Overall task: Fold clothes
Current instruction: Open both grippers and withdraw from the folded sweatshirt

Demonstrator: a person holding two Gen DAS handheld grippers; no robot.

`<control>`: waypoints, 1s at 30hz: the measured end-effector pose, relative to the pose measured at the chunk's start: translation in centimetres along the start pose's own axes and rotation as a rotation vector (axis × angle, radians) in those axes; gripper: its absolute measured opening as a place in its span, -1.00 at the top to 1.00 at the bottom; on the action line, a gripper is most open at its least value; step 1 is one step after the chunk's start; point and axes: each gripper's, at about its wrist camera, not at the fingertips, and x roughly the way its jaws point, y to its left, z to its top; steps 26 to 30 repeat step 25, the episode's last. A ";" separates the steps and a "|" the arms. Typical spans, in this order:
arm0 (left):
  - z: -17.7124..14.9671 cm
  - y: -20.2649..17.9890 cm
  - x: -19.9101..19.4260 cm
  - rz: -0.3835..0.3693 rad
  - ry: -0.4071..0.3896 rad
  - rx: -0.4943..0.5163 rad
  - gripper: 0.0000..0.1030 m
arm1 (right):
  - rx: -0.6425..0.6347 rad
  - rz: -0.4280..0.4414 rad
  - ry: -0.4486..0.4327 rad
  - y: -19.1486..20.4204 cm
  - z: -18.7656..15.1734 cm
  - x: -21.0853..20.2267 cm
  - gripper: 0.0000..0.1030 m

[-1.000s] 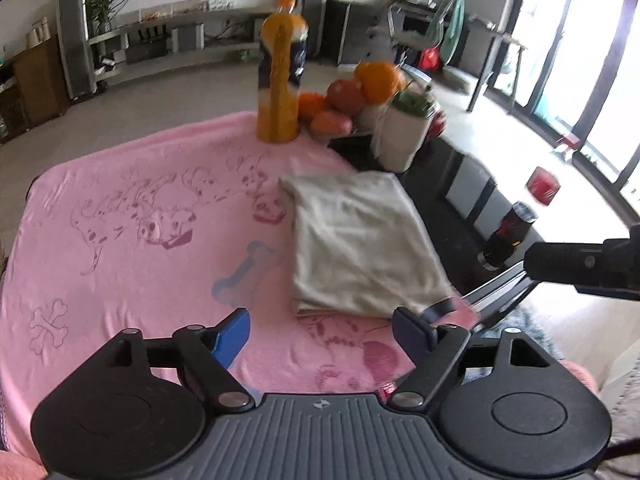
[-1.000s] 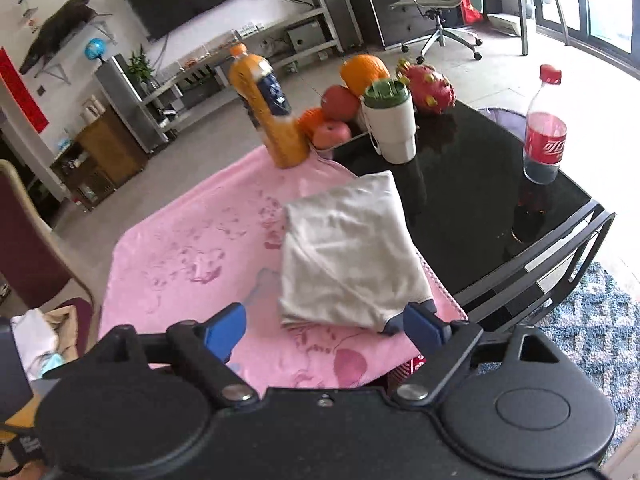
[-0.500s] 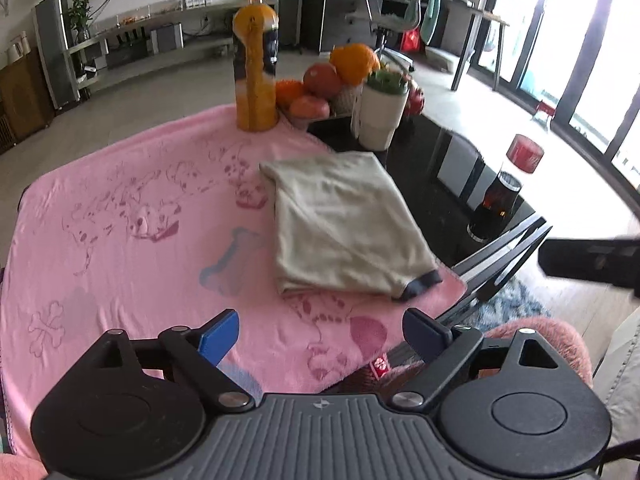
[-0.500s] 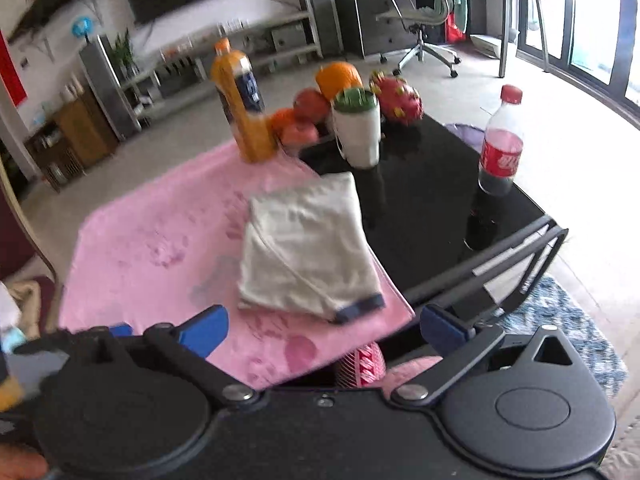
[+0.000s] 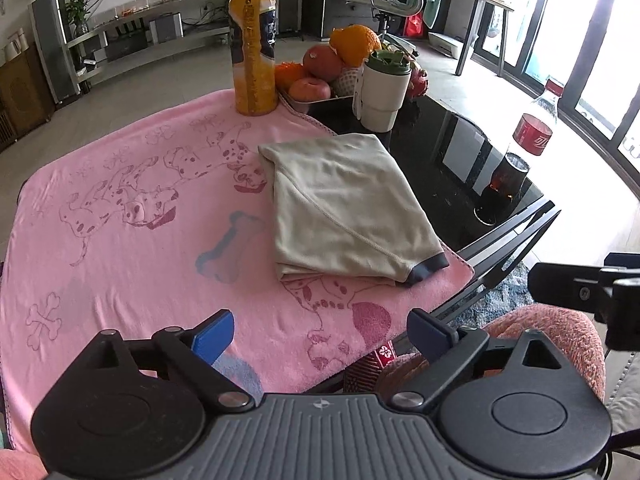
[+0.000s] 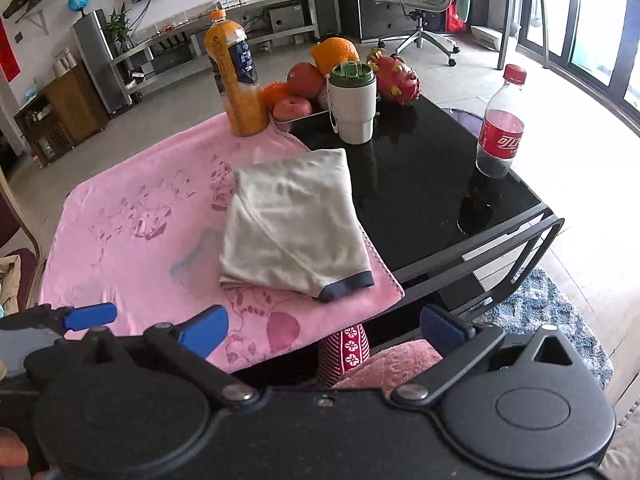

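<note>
A beige garment [image 5: 344, 208] with a dark cuff lies folded flat on the pink dog-print blanket [image 5: 132, 208], near the blanket's right edge; it also shows in the right wrist view [image 6: 292, 220]. My left gripper [image 5: 320, 334] is open and empty, held back over the blanket's near edge, short of the garment. My right gripper [image 6: 324, 326] is open and empty, held off the table's near edge, apart from the garment. The left gripper's blue fingertips [image 6: 90, 316] show at the left of the right wrist view.
An orange juice bottle [image 5: 253, 44], a fruit tray [image 5: 324, 68] and a white cup with a green lid [image 5: 382, 88] stand at the back. A cola bottle [image 5: 516, 156] stands on the black glass table [image 5: 452, 168] at right. A pink cushion [image 5: 560, 332] lies below the table edge.
Both grippers have pulled back and away from the garment, which now lies released on the blanket. The right gripper was at the dark cuff corner a second ago.
</note>
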 end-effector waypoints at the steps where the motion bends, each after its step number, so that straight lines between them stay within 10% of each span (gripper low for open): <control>1: 0.0 0.0 -0.1 -0.001 -0.004 -0.001 -0.83 | -0.001 0.001 -0.001 0.0 0.0 -0.1 -1.00; 30: -0.2 0.0 -1.0 0.006 -0.075 0.002 -0.93 | -0.010 0.017 -0.006 0.3 -0.5 -0.1 -1.00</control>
